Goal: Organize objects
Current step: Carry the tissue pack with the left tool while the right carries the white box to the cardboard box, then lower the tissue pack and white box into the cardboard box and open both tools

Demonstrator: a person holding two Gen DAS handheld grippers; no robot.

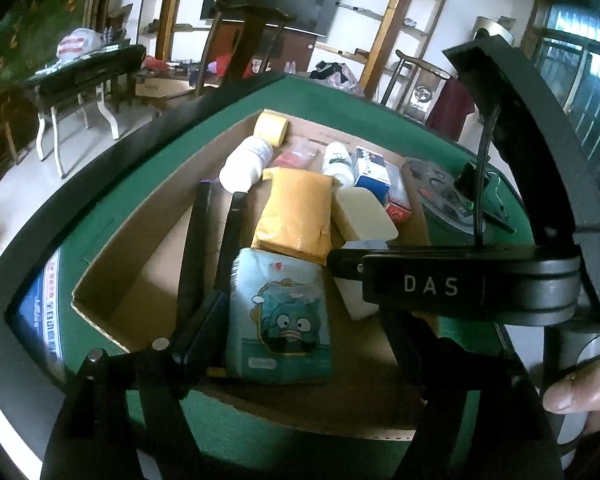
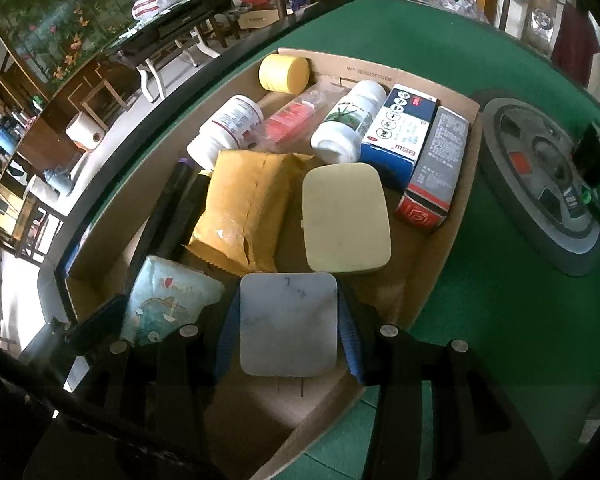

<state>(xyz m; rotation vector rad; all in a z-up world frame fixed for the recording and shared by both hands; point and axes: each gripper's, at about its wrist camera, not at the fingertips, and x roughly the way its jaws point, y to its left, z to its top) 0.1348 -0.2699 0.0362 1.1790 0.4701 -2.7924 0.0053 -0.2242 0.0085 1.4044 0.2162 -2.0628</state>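
My right claw [image 2: 288, 332] pinches the grey pad [image 2: 288, 324] over the box [image 2: 440, 264]; left claw [image 1: 284, 276] spread above the tissue pack [image 1: 280, 320]. The two could collide.

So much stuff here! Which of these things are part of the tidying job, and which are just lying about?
Part of the job:
- cardboard tray
- white square pad, gripped by the right tool
- cartoon tissue pack, between the open left tool's fingers
- cream pad, yellow packet, white bottles, boxes

Lying about:
- grey round device
- paper roll
- plastic bag
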